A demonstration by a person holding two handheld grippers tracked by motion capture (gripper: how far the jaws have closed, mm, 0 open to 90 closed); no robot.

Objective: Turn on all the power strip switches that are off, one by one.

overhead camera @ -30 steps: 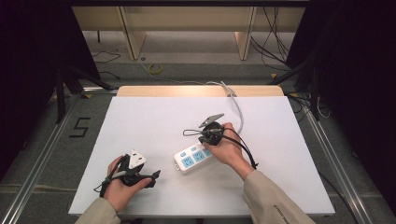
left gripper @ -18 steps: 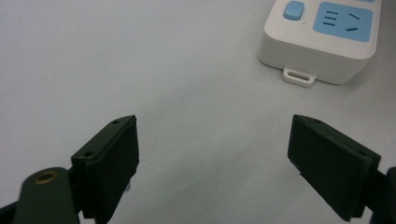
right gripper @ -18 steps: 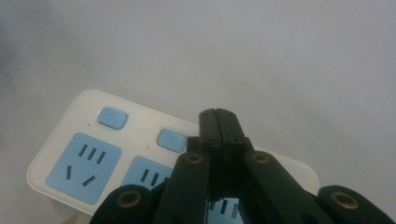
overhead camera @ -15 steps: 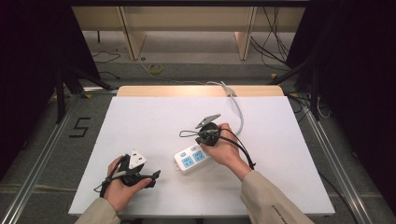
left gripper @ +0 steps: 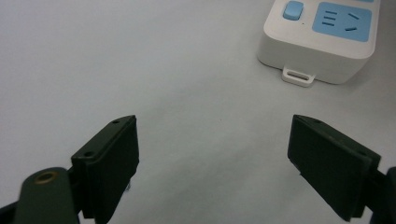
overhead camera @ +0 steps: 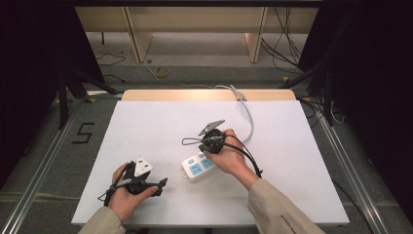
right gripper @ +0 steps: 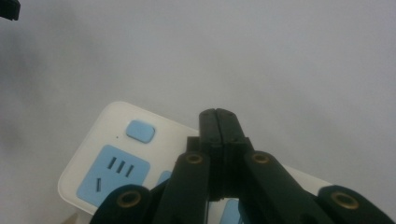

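Note:
A white power strip (overhead camera: pixel 196 166) with blue sockets lies near the table's middle, and its white cable (overhead camera: pixel 249 118) runs to the back edge. My right gripper (overhead camera: pixel 213 140) hangs over the strip's far end. In the right gripper view its jaws (right gripper: pixel 217 116) are pressed together with nothing between them, just past the strip's blue button (right gripper: pixel 140 131); I cannot tell whether they touch the strip (right gripper: pixel 88 172). My left gripper (overhead camera: pixel 146 182) rests near the front left, open (left gripper: pixel 212 135) over bare table, with the strip's end (left gripper: pixel 322 35) ahead to the right.
The white table top (overhead camera: pixel 146 126) has free room at the left, back and right. A wooden strip (overhead camera: pixel 204 94) edges the far side. Black gripper cables (overhead camera: pixel 248 158) loop beside the right hand. Cables lie on the floor (overhead camera: pixel 160 72) beyond the table.
The right hand and its gripper have drifted slightly left over the power strip. The left hand and the strip have stayed where they were.

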